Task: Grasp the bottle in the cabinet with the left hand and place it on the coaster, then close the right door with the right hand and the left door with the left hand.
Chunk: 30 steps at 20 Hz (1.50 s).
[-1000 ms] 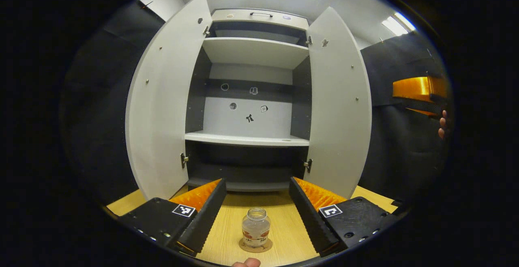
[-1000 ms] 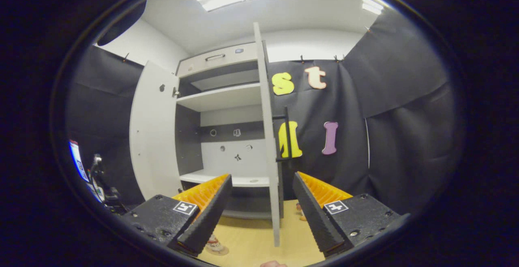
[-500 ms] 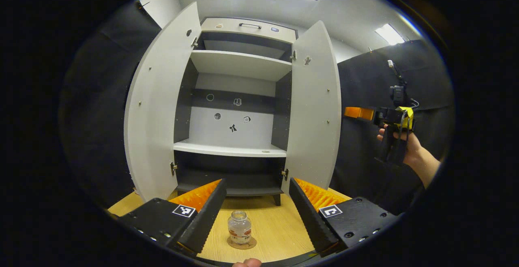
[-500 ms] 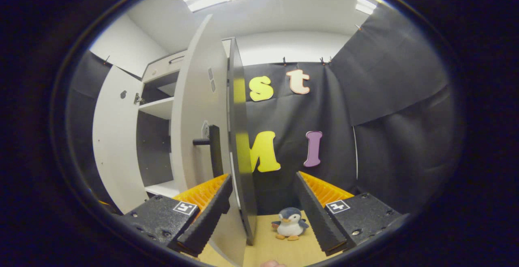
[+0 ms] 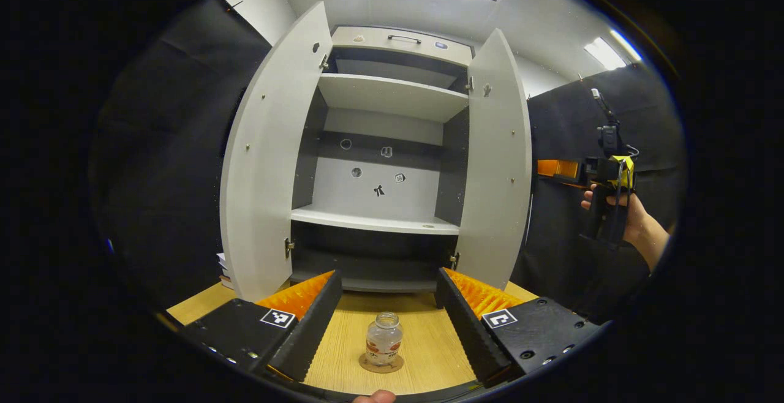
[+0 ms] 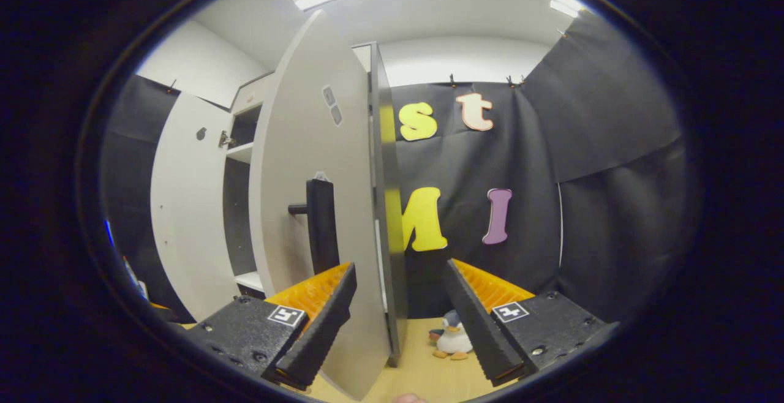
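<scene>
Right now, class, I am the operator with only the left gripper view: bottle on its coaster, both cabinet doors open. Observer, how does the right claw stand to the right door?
Observer: The right claw is open, and the right door shows its free edge between the fingers.
Operator: Does the door's outer face have a handle?
Observer: Yes, a black bar handle, above the claw's left finger.
Operator: Anything behind that door?
Observer: A toy penguin stands on the table there.
</scene>
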Motion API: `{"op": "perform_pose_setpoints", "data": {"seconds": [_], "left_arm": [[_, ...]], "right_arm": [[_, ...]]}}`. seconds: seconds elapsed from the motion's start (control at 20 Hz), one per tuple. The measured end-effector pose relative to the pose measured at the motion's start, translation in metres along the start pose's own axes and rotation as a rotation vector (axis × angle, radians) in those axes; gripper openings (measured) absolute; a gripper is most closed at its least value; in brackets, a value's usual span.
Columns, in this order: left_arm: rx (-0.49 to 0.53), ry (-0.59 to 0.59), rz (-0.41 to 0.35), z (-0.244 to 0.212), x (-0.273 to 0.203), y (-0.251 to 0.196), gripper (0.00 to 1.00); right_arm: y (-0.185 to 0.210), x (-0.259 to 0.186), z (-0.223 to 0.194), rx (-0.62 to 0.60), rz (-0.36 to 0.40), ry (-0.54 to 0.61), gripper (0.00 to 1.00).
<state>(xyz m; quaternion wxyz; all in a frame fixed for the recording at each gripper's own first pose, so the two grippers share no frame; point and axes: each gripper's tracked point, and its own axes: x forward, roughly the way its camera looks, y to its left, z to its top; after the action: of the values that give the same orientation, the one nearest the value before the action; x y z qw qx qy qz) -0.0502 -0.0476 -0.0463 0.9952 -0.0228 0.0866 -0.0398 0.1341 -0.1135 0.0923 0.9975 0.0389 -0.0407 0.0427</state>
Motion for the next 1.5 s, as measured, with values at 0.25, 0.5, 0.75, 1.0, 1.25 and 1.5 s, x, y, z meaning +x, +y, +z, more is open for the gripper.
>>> {"op": "perform_pose_setpoints", "data": {"seconds": [0.25, 0.5, 0.75, 1.0, 1.25, 1.5], "left_arm": [[0.020, -0.015, 0.048, 0.002, -0.004, 0.011, 0.95], [0.019, -0.018, 0.084, 0.004, -0.007, 0.024, 0.95], [0.032, -0.028, 0.124, 0.010, -0.010, 0.039, 0.95], [0.031, -0.042, 0.170, 0.019, -0.013, 0.054, 0.95], [0.074, -0.080, 0.235, 0.040, -0.019, 0.086, 0.95], [0.093, -0.115, 0.335, 0.067, -0.013, 0.134, 0.95]], "right_arm": [[0.037, 0.011, -0.008, 0.055, 0.080, 0.011, 0.96], [0.068, 0.023, -0.013, 0.036, 0.125, 0.010, 0.89], [0.102, 0.051, -0.021, 0.066, 0.166, 0.008, 0.99], [0.105, 0.033, -0.022, 0.034, 0.142, -0.008, 0.98], [0.110, -0.030, -0.030, 0.029, 0.140, -0.041, 0.99], [0.107, -0.092, -0.071, -0.035, 0.081, -0.030, 0.98]]}}
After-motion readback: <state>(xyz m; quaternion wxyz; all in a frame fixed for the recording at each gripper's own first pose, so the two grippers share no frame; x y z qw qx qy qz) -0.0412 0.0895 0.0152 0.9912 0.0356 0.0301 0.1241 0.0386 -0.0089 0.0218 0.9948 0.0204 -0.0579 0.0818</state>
